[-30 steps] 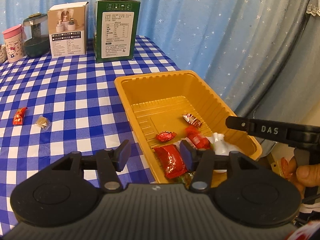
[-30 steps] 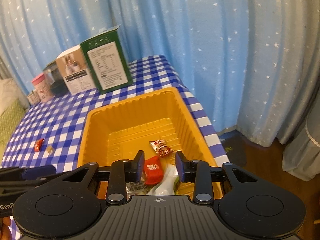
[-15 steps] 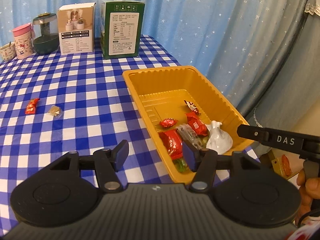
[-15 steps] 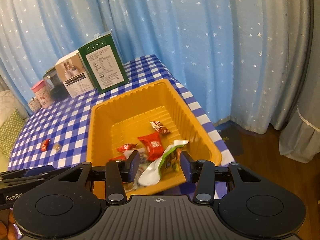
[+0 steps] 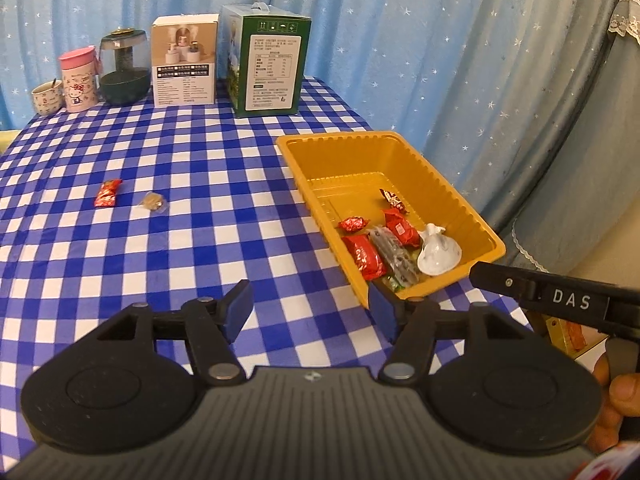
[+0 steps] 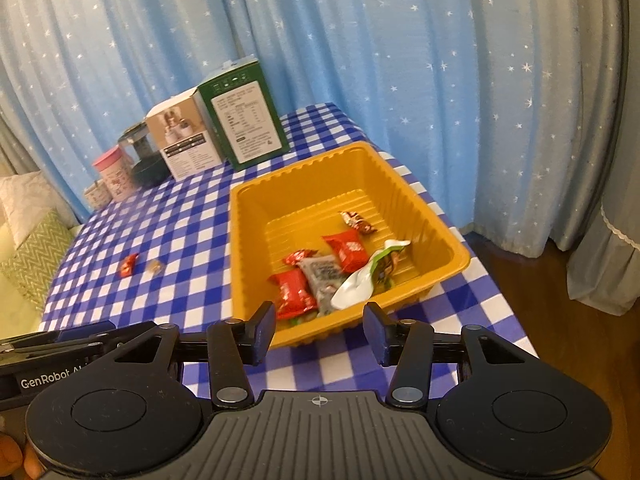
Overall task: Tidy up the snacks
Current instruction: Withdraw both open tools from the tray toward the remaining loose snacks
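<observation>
A yellow tray (image 5: 448, 184) (image 6: 404, 184) stands at the table's right edge and holds several wrapped snacks, among them red packets (image 5: 366, 256) (image 6: 294, 290) and a white pouch (image 5: 438, 254) (image 6: 356, 286). A red candy (image 5: 107, 194) (image 6: 129, 264) and a small tan candy (image 5: 153, 201) (image 6: 155, 266) lie on the checked cloth to the left. My left gripper (image 5: 310, 310) is open and empty, above the cloth by the tray's near corner. My right gripper (image 6: 318, 330) is open and empty, just in front of the tray's near wall.
At the table's back stand a green box (image 5: 266, 66), a white box (image 5: 184, 66), a dark jar (image 5: 124, 68), a pink cup (image 5: 79, 78) and a small mug (image 5: 47, 97). Blue starred curtains hang behind. The table edge and floor (image 6: 540, 280) lie right of the tray.
Both grippers have pulled back and up from the tray. The right gripper opened and let go of the white pouch, which now lies in the tray.
</observation>
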